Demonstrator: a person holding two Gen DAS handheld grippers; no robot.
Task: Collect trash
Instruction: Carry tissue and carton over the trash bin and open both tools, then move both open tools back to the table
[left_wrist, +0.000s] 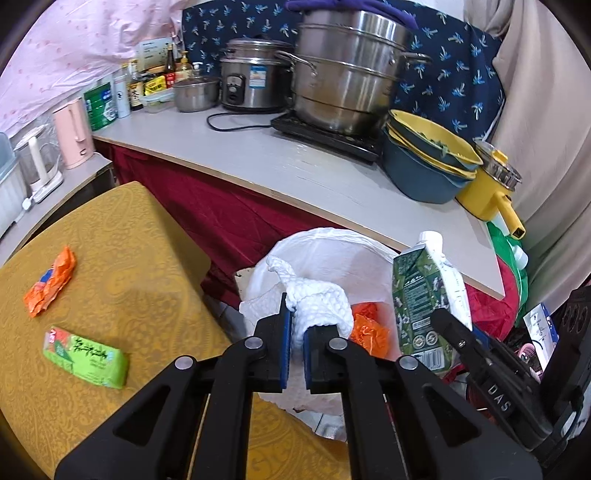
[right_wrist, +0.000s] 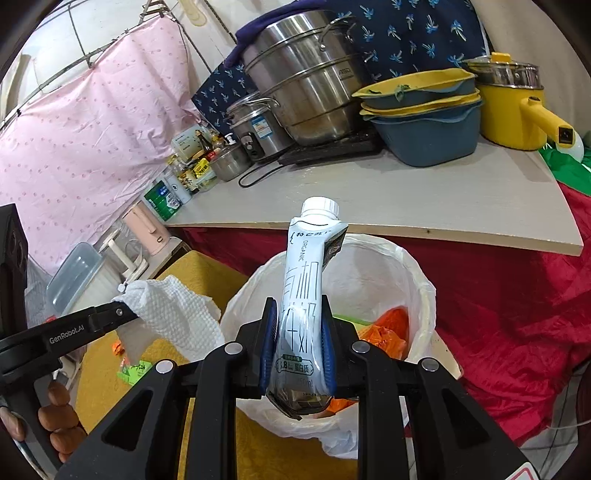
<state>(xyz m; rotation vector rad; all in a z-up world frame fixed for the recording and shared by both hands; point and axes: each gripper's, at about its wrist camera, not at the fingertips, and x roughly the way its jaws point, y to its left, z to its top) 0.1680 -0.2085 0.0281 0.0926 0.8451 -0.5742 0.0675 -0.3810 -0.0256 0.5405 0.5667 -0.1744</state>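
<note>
Crumpled white paper towel (left_wrist: 317, 302) and upright milk carton (right_wrist: 301, 295), both held above white-lined bin (right_wrist: 413, 280); orange wrapper (left_wrist: 50, 282) and green packet (left_wrist: 86, 356) on yellow surface.

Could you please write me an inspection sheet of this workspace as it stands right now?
Surface: yellow patterned table, beside a white counter.
Job's things: bag-lined trash bin holding an orange wrapper; another orange wrapper and a green packet lie on the table.
Clutter: steel steamer pot, rice cooker, stacked basins, yellow pot, sauce bottles.
Grippers: left claw shut on a white paper towel at the bin's near edge; right claw shut on a milk carton over the bin.
Cables: black cord on the counter.
Surroundings: pink sheet, red cloth.
</note>
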